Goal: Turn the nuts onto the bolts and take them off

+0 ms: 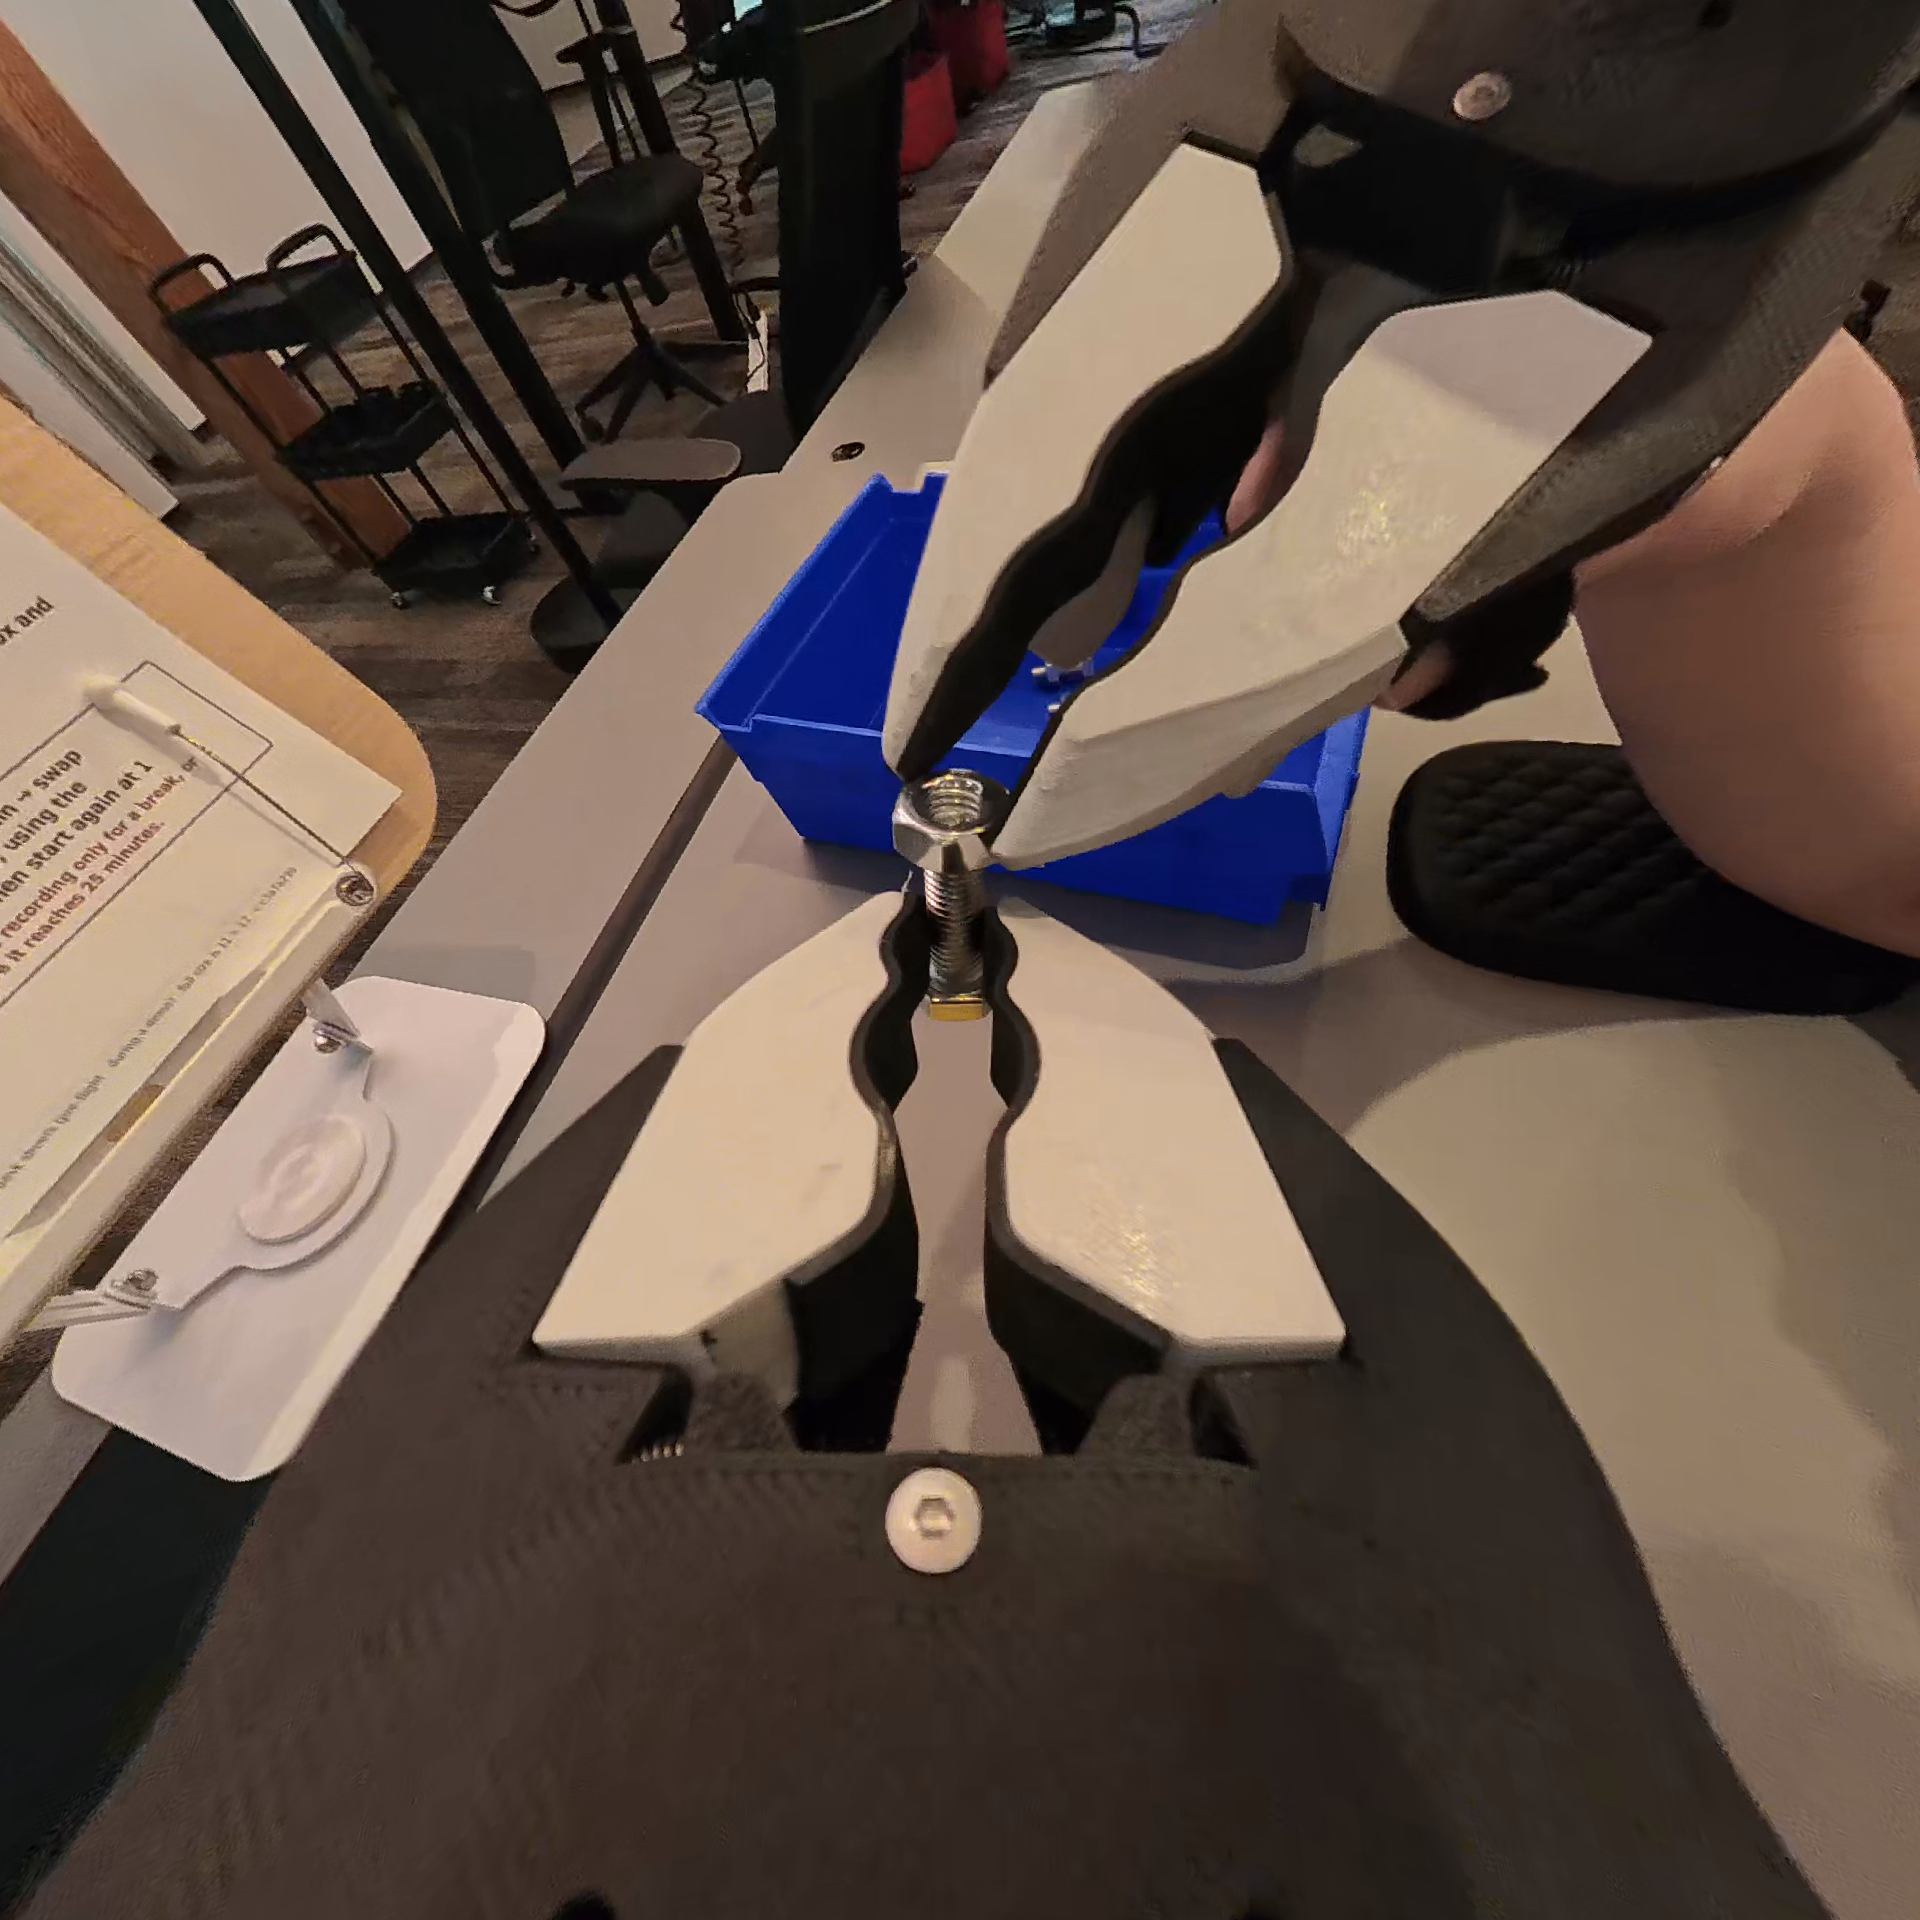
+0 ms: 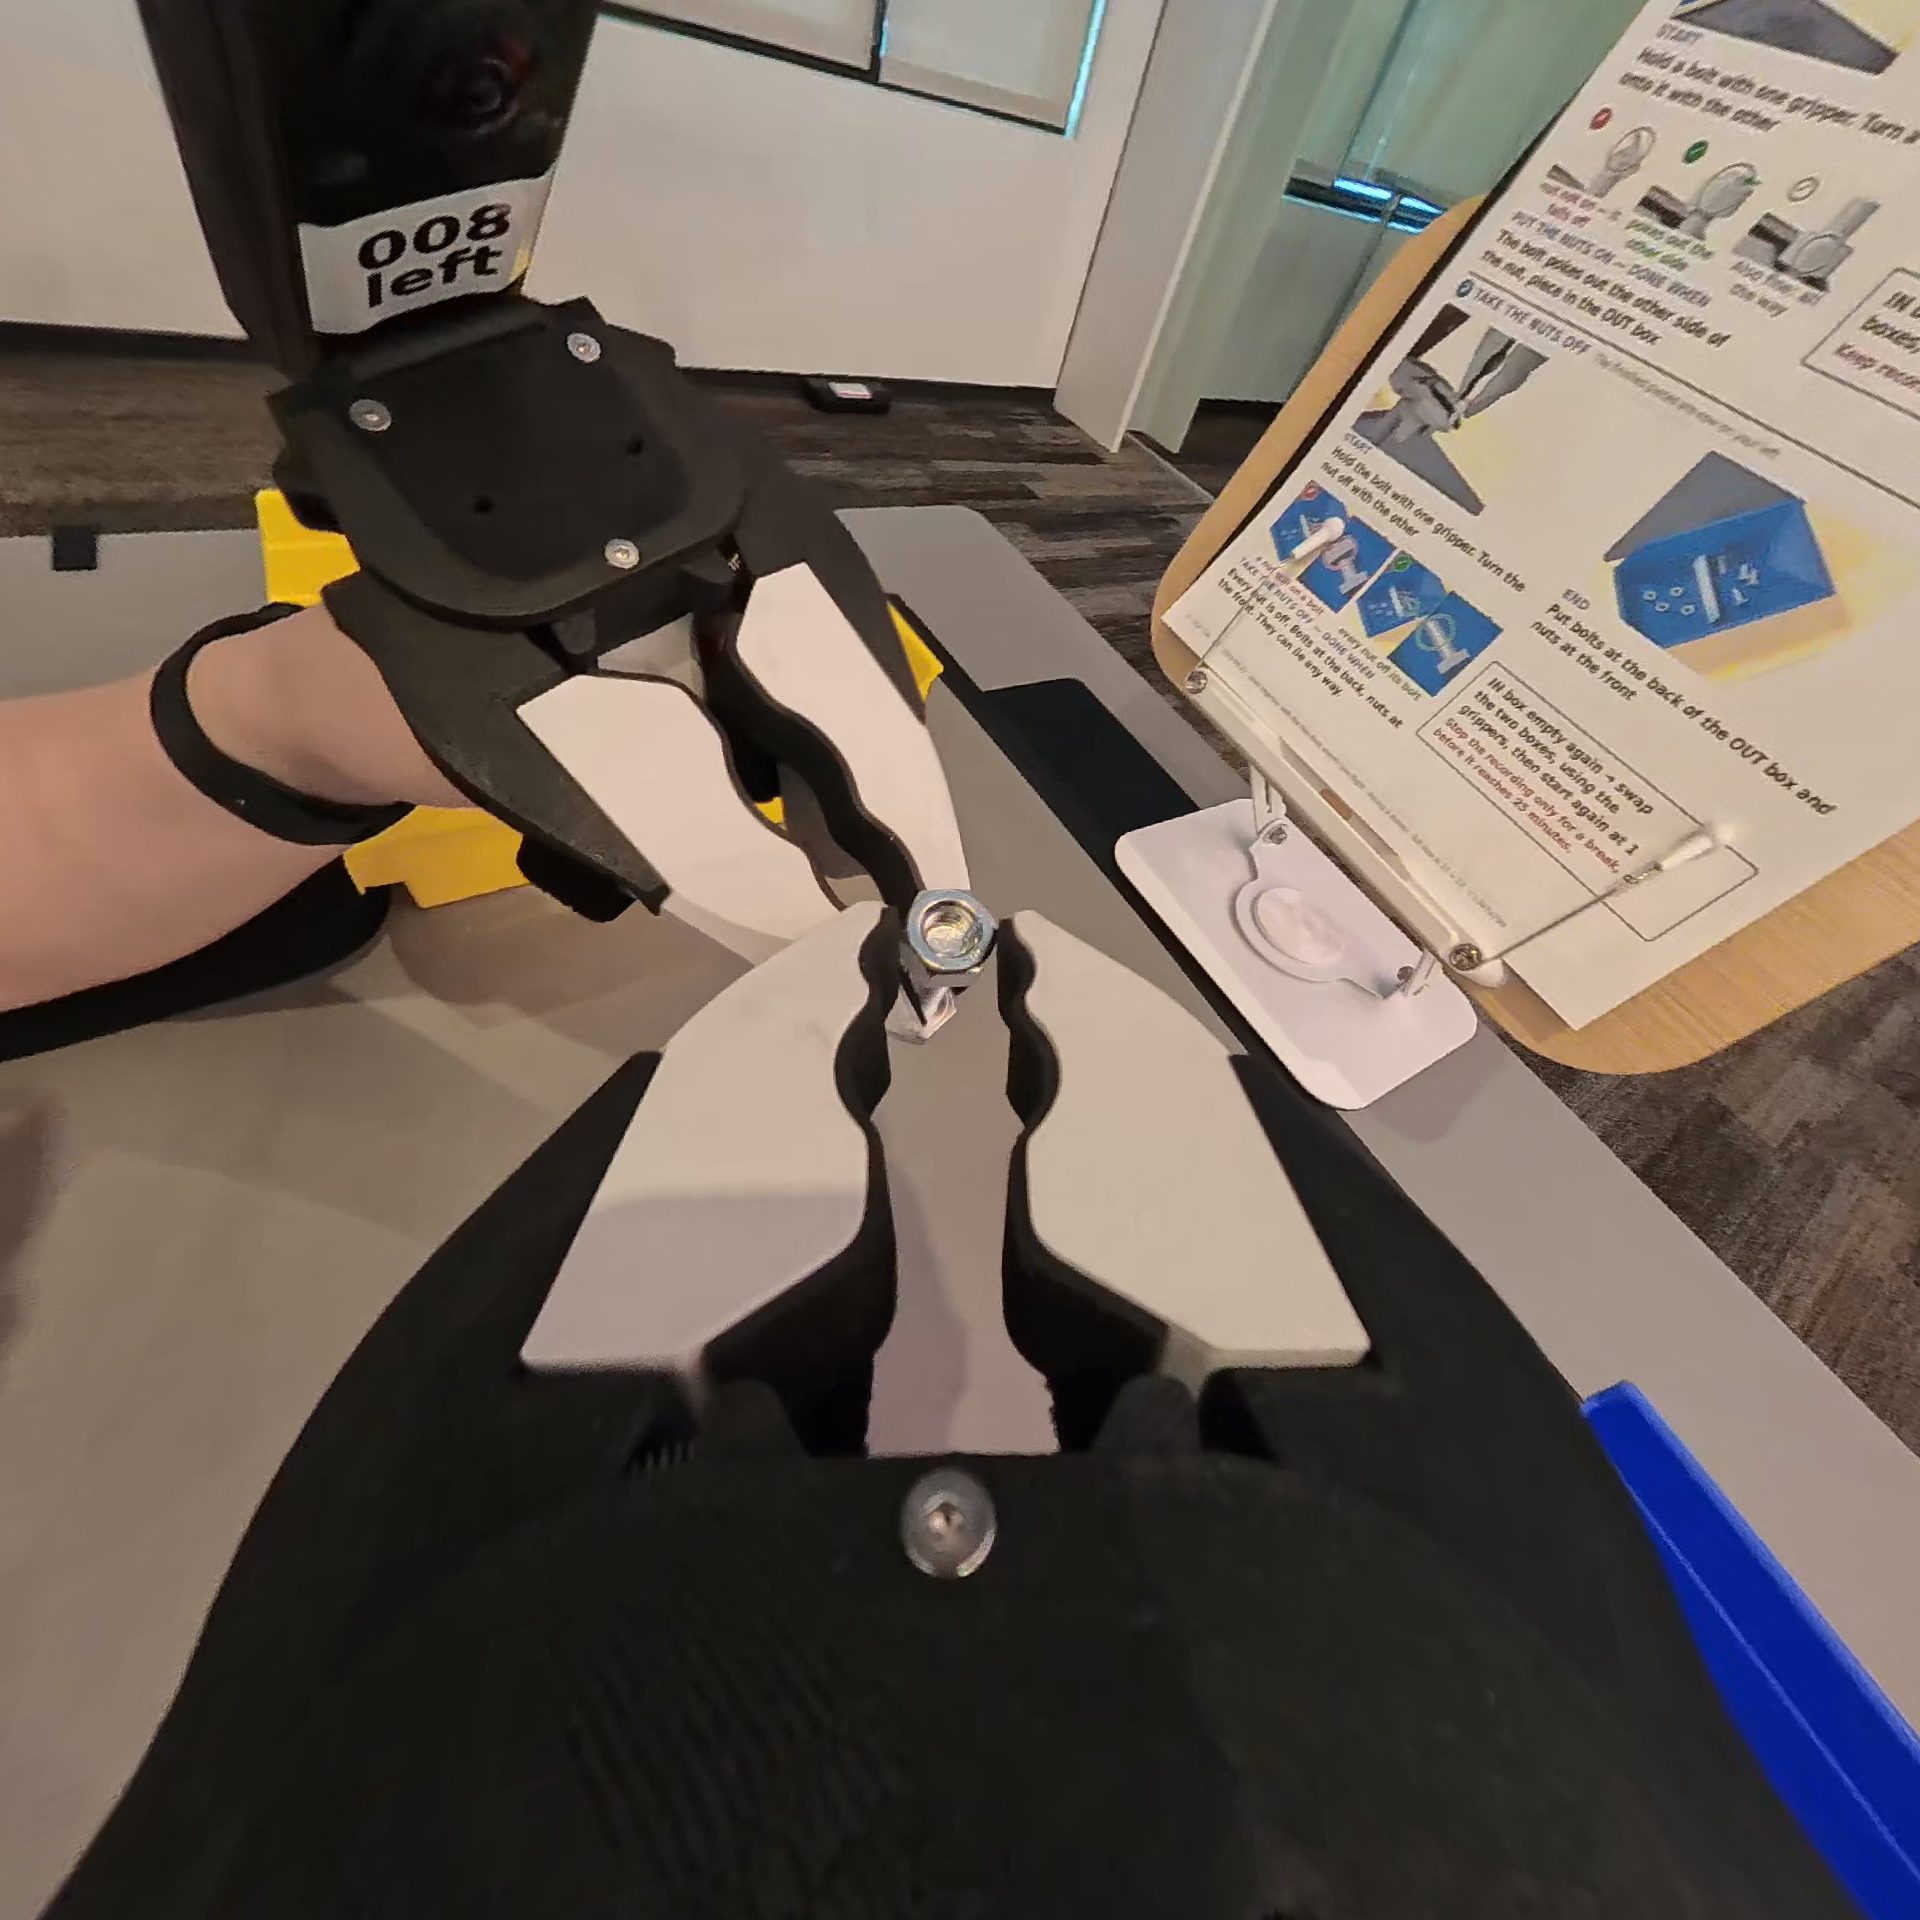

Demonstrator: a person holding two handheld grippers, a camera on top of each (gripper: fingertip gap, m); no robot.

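A silver bolt (image 1: 948,935) is held across its shank, near the head, by my left gripper (image 1: 951,920), which is shut on it. A silver hex nut (image 1: 951,816) sits on the bolt's free threaded end. My right gripper (image 1: 958,821) comes in from the upper right and its fingertips close on the nut's sides. In the right wrist view the nut (image 2: 951,930) sits between my right gripper's (image 2: 943,925) tips, and the left gripper (image 2: 914,896) reaches in from the upper left. The bolt head (image 2: 925,1013) shows below the nut.
A blue box (image 1: 831,727) stands on the grey table (image 1: 1558,1195) just behind the bolt, with small metal parts inside. A yellow box (image 2: 436,852) sits behind the left hand. An instruction sheet on a white stand (image 2: 1299,935) is at the table's edge. A black wrist pad (image 1: 1558,862) lies on the right. Less than 4 cm separates the two grippers' tips.
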